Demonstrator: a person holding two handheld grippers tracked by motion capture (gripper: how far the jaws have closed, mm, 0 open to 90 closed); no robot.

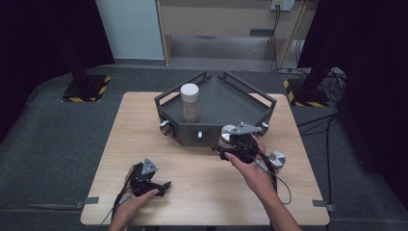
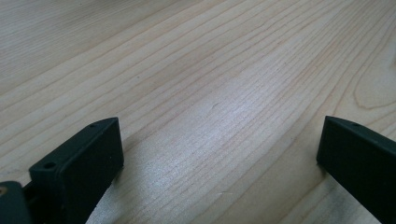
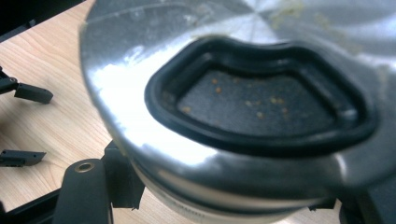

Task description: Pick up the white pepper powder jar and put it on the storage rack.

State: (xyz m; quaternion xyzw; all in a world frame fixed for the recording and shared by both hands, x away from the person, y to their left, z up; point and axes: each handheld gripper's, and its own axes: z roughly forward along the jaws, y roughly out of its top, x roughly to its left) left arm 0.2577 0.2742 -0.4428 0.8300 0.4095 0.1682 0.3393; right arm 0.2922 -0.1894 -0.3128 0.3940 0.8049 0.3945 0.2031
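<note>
- I stand at a pale wooden counter [image 1: 202,192] with long straight grain, set on dark grey carpet.
- My right hand-held gripper [image 1: 230,139] is clamped on a metal jar [image 3: 224,112] with a shiny steel lid. It holds the jar at the counter's right side, just in front of the tray.
- In the right gripper view, the lid has a black rubber-rimmed recess speckled with small orange crumbs.
- My left hand-held gripper [image 1: 161,186] rests low at the counter's near left, jaws wide apart with nothing between them. The left gripper view shows bare wood between its two black pads [image 2: 88,158].
- A dark grey, many-sided tray [image 1: 226,103] with raised rails sits at the far middle of the counter.
- Inside the tray, at its left, stands a clear jar with a white lid [image 1: 189,102], part full of something tan.
- A second small steel-lidded jar [image 1: 276,159] stands on the counter, just right of my right hand.
- Beyond the counter are black curtains on both sides, a pale wall panel, a wooden cabinet, trailing cables, and stand bases marked with yellow and black hazard tape [image 1: 86,89].
</note>
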